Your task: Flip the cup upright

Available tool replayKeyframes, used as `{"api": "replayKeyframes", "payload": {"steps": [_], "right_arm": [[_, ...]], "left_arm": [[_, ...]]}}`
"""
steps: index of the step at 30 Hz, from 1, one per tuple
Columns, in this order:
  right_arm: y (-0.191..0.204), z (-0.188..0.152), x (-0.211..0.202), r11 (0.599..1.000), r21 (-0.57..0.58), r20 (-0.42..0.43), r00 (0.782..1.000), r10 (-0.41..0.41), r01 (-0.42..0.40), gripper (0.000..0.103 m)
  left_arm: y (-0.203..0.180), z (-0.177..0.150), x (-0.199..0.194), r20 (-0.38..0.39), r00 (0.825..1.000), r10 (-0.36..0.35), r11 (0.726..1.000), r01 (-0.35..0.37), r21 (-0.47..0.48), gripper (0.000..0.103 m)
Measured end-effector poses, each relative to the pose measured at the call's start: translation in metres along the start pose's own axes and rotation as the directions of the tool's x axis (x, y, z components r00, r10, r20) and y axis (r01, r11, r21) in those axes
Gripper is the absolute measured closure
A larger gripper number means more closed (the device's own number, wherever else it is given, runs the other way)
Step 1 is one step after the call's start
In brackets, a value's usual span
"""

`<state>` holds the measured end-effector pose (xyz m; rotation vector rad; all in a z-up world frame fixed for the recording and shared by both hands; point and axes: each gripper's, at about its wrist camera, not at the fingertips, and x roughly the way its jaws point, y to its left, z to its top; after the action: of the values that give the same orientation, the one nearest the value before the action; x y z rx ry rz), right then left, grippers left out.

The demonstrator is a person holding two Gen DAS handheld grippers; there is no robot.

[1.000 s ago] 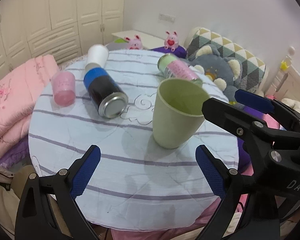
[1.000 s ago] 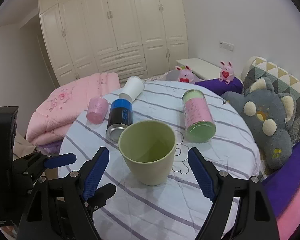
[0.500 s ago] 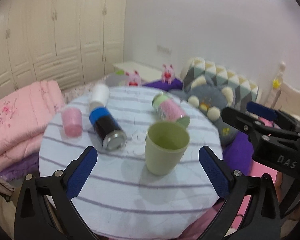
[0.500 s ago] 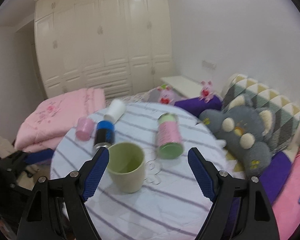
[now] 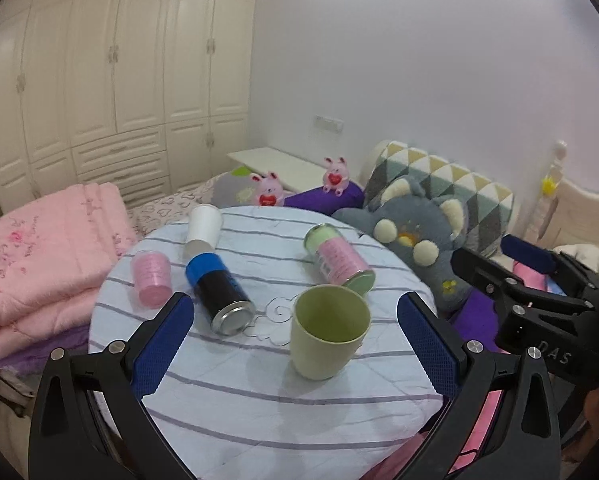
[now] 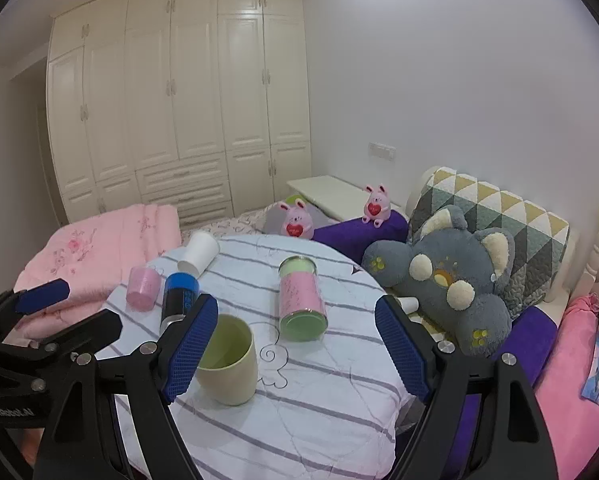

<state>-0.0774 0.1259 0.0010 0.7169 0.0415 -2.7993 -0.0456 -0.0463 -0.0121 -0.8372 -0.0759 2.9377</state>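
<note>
While the left gripper (image 5: pixel 295 348) hung above the round table's (image 5: pixel 259 408) near edge with its jaws wide apart and empty, the green cup (image 5: pixel 329 330) stood upright toward the table's near right edge, a blue-and-black can (image 5: pixel 219 294) lying to its left. From the right wrist, the right gripper (image 6: pixel 297 350) was likewise spread and empty, the green cup (image 6: pixel 229 362) showing beside its left finger, near the table's left edge.

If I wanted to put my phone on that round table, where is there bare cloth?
The near part of the table, in front of the green cup, is bare striped cloth. The far side is crowded: pink cup, white cup, blue-and-black can and pink can.
</note>
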Motion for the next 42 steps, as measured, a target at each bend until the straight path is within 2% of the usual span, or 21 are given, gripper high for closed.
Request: {"api": "replayKeyframes", "payload": {"steps": [8,20,27,42], "right_arm": [[0.008,0.001,0.001,1.000,-0.014,-0.017,1.000,0.006,-0.006,0.021],[0.016,0.001,0.003,1.000,-0.021,-0.044,0.999,0.013,-0.014,0.021],[0.019,0.004,0.001,1.000,-0.024,-0.034,0.999,0.009,-0.010,0.021],[0.020,0.005,0.002,1.000,-0.021,-0.028,0.999,0.017,-0.017,0.021]], "left_arm": [[0.010,0.003,-0.004,-0.015,1.000,0.014,0.999,-0.015,-0.040,0.000],[0.014,0.001,-0.005,-0.040,0.999,0.027,0.999,-0.028,-0.032,0.000],[0.014,0.005,-0.012,0.000,1.000,0.012,0.999,-0.012,-0.030,0.000],[0.008,0.011,-0.021,0.077,0.994,0.074,0.997,-0.076,0.018,0.000]]}}
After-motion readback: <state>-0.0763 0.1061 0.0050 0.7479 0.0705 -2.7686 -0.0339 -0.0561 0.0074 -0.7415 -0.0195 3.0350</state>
